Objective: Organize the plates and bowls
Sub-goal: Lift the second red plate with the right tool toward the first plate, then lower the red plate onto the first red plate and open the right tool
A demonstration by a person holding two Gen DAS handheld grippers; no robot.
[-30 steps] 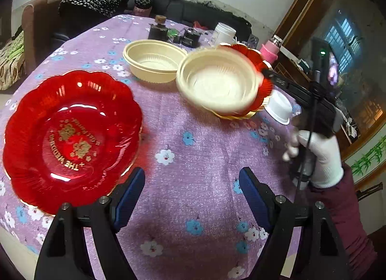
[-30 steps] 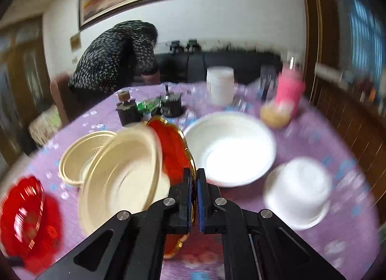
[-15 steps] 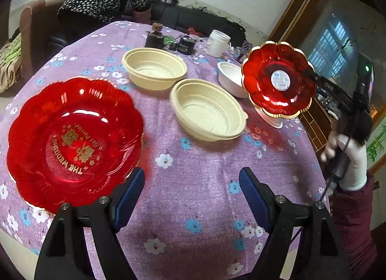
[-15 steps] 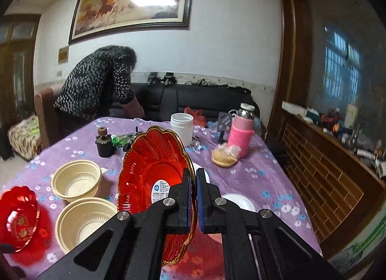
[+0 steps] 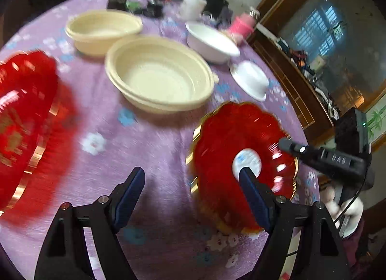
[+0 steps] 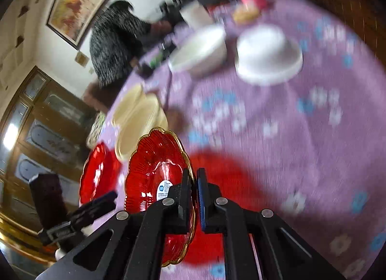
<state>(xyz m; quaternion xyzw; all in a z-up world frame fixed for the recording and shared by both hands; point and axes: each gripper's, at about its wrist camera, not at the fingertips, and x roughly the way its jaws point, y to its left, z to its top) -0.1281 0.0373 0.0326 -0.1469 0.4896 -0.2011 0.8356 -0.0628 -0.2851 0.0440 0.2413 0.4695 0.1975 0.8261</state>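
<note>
Two red scalloped plates with gilt rims show over a round table (image 5: 168, 150) under a purple flowered cloth, in a wood-panelled room. The right gripper (image 6: 193, 183) pinches one ribbed red plate (image 6: 154, 171) by its rim, tilted; its round white sticker's print is unreadable. The left gripper (image 5: 193, 183) is spread, empty, beside the other red plate (image 5: 21, 116).

Daylight from the window (image 5: 323, 27) lights the room evenly and fairly brightly. Both fisheye views bend straight lines and darken to black at the corners. Motion blur smears the floral tablecloth (image 6: 277, 123) and the white bowls (image 6: 267, 56). Glare glints on the red plate (image 6: 156, 178), which casts a red-tinted shadow.
</note>
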